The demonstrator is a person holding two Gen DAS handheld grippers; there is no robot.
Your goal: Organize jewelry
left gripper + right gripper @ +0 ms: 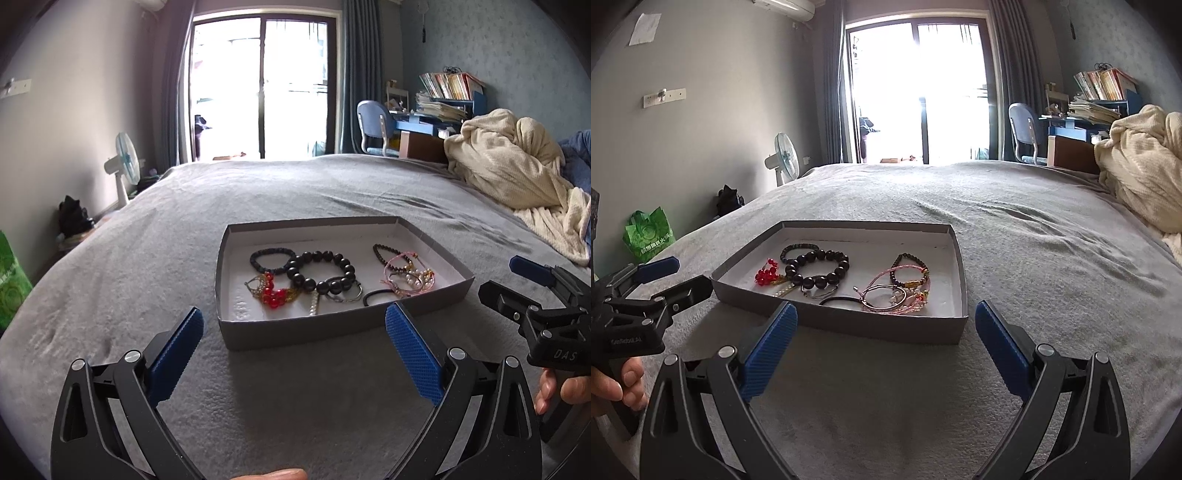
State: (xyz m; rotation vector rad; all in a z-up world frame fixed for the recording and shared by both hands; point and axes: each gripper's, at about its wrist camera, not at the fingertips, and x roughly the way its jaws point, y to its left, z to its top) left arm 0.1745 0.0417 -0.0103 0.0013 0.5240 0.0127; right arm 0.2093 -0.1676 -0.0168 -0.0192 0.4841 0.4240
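A shallow grey cardboard tray (325,332) sits on the grey bed cover (295,192), near the front edge of the bed. All the jewelry lies inside it. A large black bead bracelet (323,271) occupies the middle, overlapping a smaller dark bead bracelet (271,260) at the tray's left. A red bead piece (273,293) lies just in front of these, touching a gold-coloured chain. On the right side, a dark thin bead bracelet (391,254) overlaps a tangle of pink cord bracelets (402,280). A black hair tie (376,295) rests against the front wall.

The left gripper (293,332) hovers in front of the tray, jaws spread wide, nothing between them. The right gripper (884,326) hovers beside it, jaws likewise apart and empty. A cream blanket (517,162) is heaped on the bed's right.
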